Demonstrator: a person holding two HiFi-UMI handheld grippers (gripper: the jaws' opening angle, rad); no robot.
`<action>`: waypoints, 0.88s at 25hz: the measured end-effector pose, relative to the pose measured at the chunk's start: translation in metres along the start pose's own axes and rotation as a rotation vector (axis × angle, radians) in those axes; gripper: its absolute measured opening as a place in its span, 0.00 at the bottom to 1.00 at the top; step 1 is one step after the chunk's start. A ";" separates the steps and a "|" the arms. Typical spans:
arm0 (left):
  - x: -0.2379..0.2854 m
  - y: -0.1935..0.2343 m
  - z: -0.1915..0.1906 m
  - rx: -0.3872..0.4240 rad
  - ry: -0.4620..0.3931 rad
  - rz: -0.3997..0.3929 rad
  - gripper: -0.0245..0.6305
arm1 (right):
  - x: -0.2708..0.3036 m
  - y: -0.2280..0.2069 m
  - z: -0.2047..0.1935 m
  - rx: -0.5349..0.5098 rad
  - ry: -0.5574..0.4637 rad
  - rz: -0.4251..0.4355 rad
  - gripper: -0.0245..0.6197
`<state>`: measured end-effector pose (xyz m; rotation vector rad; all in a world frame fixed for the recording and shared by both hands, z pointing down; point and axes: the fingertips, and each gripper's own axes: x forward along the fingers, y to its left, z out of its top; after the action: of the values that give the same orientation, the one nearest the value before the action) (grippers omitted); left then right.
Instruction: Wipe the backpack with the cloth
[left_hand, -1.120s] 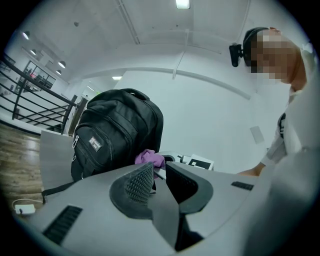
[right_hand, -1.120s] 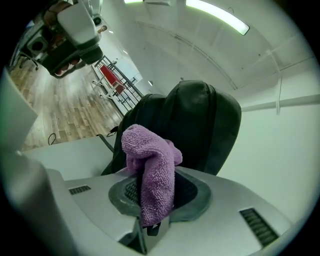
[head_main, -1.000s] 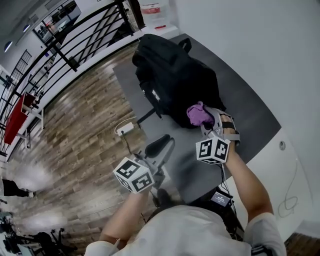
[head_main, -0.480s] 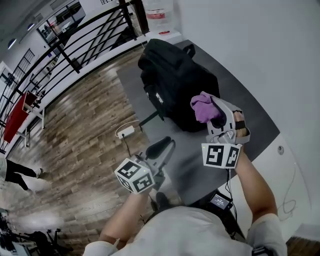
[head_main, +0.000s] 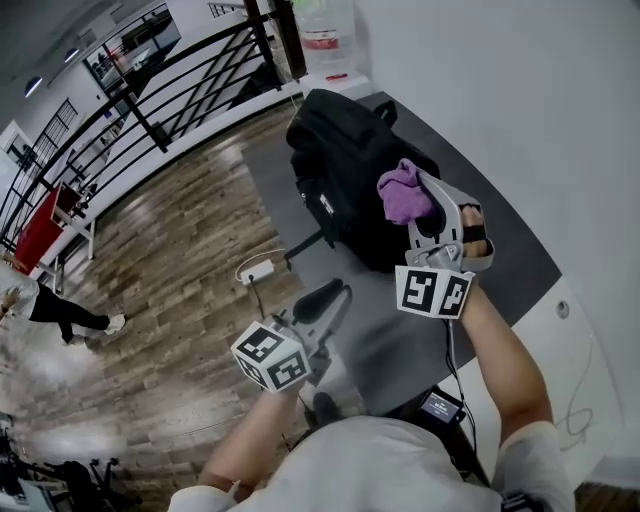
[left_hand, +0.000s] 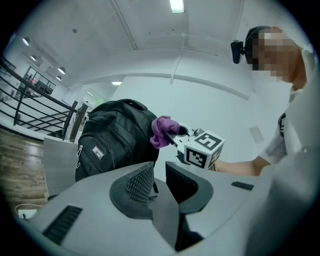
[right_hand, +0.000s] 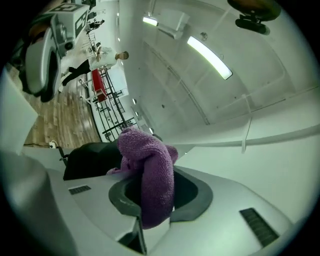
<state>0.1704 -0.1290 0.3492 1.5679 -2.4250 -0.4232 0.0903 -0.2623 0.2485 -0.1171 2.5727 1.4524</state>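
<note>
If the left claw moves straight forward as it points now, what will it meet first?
Probably the purple cloth held by the right claw, just beside the backpack; depth is unclear.

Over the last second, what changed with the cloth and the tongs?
The right tongs, clamped on the purple cloth, rose from the black backpack's lower edge up along its side. The left tongs stayed low and empty, and the backpack stayed on the grey mat.

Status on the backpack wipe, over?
Right tongs shut on purple cloth, up by the backpack, contact unclear. Left tongs slightly apart, empty, off the backpack. Nothing between cloth and backpack.
</note>
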 end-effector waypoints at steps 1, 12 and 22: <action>0.000 0.000 0.000 0.001 -0.001 0.002 0.12 | 0.002 0.007 -0.009 -0.010 0.018 0.010 0.17; 0.001 0.004 0.003 0.011 -0.002 0.012 0.12 | 0.013 0.073 -0.083 -0.049 0.190 0.122 0.17; -0.002 0.004 0.007 0.019 -0.004 0.017 0.12 | 0.012 0.116 -0.108 -0.084 0.270 0.227 0.17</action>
<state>0.1655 -0.1253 0.3442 1.5540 -2.4504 -0.4024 0.0465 -0.2939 0.3982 -0.0349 2.8151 1.7336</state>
